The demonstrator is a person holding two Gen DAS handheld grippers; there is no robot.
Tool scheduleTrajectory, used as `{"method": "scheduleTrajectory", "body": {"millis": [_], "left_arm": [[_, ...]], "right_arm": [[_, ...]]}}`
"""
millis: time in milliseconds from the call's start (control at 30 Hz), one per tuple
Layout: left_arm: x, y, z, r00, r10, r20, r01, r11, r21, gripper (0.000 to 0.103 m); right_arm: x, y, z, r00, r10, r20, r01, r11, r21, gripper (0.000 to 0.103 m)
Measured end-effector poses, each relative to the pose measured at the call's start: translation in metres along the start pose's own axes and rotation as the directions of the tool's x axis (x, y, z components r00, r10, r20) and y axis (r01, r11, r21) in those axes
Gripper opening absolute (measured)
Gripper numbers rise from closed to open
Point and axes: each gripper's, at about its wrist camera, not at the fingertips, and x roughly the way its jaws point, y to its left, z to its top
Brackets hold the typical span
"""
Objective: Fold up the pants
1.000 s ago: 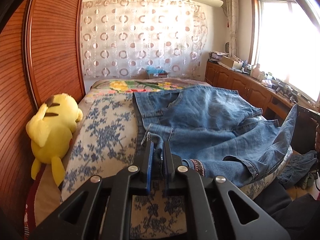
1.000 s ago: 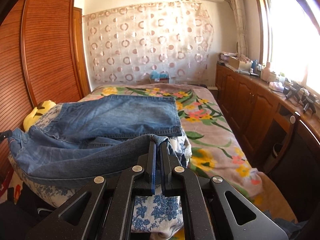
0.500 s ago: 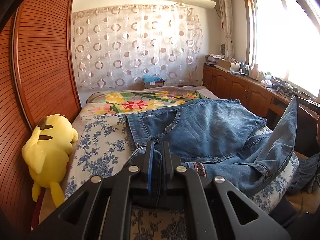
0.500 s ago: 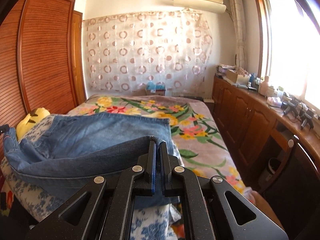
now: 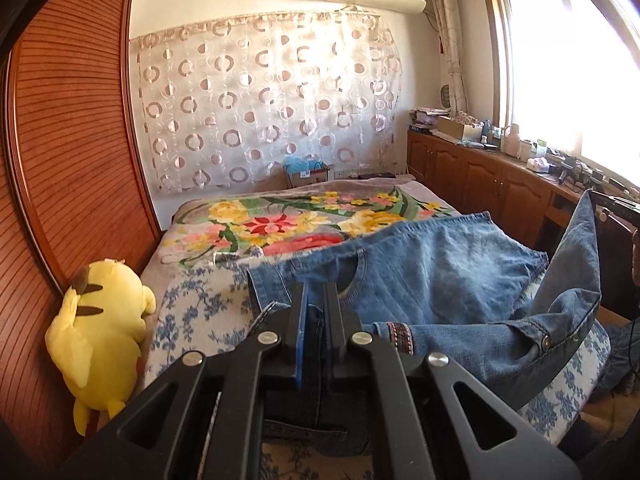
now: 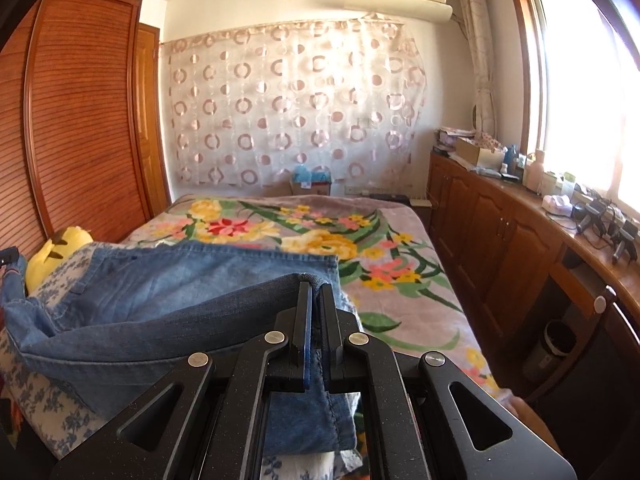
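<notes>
You have the left gripper (image 5: 314, 312) and right gripper (image 6: 316, 312) each pinched tight on an end of the lifted near edge of the jeans (image 5: 432, 268), whose remainder lies ahead on the bed (image 6: 404, 264), running crosswise between your hands.

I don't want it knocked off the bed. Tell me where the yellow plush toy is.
The yellow plush toy lies at the bed's left edge against the wooden wardrobe in the left wrist view, left of the jeans.
</notes>
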Motion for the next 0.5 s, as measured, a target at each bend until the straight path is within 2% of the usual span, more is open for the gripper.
{"method": "scheduleTrajectory", "body": {"millis": [267,500], "left_arm": [[0.03,0.011,0.033,0.999,0.039,0.017,-0.039,0.999,0.012,0.002],[0.056,0.019,0.044,0.998,0.061,0.008,-0.061,0.998,0.015,0.002]], "right_arm": [[0.026,-0.006,0.033,0.999,-0.02,0.026,0.021,0.999,-0.033,0.001],[0.055,-0.009,0.043,0.999,-0.035,0.018,0.035,0.998,-0.048,0.0]]}}
